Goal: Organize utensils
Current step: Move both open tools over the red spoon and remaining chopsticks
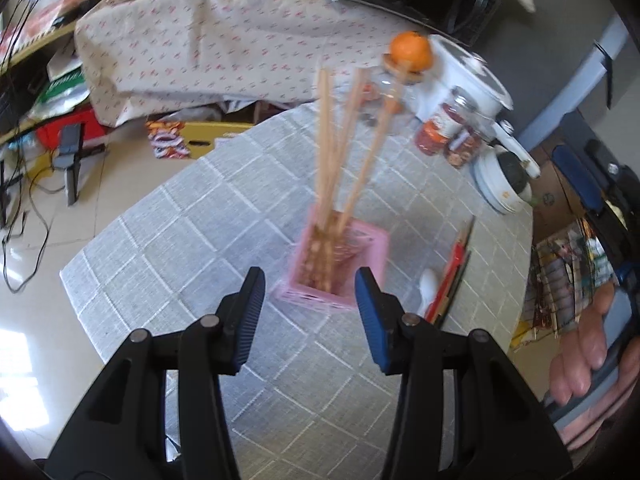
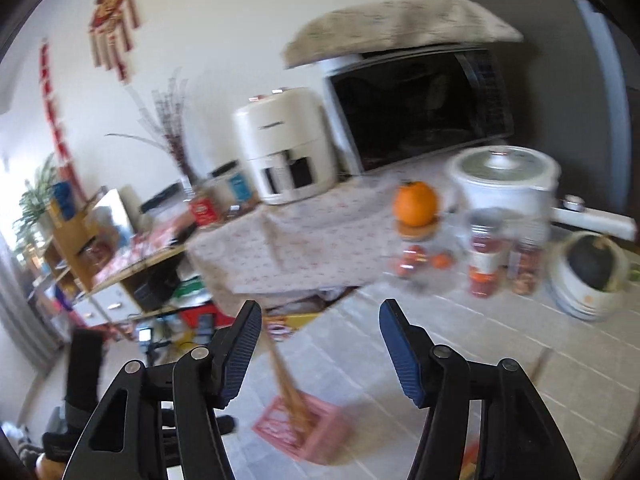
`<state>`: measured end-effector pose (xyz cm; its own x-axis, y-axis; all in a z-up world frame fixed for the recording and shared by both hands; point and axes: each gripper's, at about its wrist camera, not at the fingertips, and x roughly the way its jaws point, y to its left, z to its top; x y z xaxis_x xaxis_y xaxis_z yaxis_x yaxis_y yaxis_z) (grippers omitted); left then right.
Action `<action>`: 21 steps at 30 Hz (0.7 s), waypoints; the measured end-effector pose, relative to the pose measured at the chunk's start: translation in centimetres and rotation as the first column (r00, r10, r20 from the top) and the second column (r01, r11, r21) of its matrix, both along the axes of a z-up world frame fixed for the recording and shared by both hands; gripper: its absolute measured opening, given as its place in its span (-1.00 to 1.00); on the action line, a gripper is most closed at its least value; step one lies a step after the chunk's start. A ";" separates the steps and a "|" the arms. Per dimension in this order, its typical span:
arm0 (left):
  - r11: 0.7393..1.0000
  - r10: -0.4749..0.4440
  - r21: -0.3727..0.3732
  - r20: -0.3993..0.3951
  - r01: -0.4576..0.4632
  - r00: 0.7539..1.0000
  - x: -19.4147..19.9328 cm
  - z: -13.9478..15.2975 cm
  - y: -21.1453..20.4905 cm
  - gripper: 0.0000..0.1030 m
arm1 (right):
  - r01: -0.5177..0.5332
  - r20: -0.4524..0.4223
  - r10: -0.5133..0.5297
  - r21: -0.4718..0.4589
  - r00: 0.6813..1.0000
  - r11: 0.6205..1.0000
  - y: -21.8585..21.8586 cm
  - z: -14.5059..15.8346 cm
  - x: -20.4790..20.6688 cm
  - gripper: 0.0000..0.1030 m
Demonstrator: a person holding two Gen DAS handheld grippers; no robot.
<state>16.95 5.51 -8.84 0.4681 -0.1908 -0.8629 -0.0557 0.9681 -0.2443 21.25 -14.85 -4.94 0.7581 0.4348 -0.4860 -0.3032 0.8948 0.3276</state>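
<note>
1. Bright, soft daylight enters from the left, glaring on the floor (image 1: 16, 344).
2. Both views are motion-blurred, the right wrist's more.
3. Fisheye bending and dark corners frame each view.

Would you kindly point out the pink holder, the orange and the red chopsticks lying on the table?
pink holder (image 1: 370, 246): left wrist view, right wall.
orange (image 2: 415, 203): right wrist view, front face.
red chopsticks (image 1: 450, 272): left wrist view, mid-shaft.

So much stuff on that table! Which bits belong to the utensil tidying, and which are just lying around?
Part of the job:
- pink holder
- wooden chopsticks standing in it
- loose utensils lying beside it

Just lying about:
- orange
- jars
- white cooker
- bowl
</note>
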 end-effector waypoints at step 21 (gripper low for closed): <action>0.940 -0.322 0.091 -0.091 0.330 0.942 1.4 -4.5 -15.5 -0.06 | 0.410 -0.556 -0.315 0.050 0.769 0.911 -18.2 -7.9 1.9 0.09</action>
<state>18.32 -10.00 -13.33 0.3295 -0.2295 -0.9158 0.2529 0.9560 -0.1486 23.11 -33.07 -12.81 0.5222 0.2866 -0.8032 0.2942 0.8234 0.4852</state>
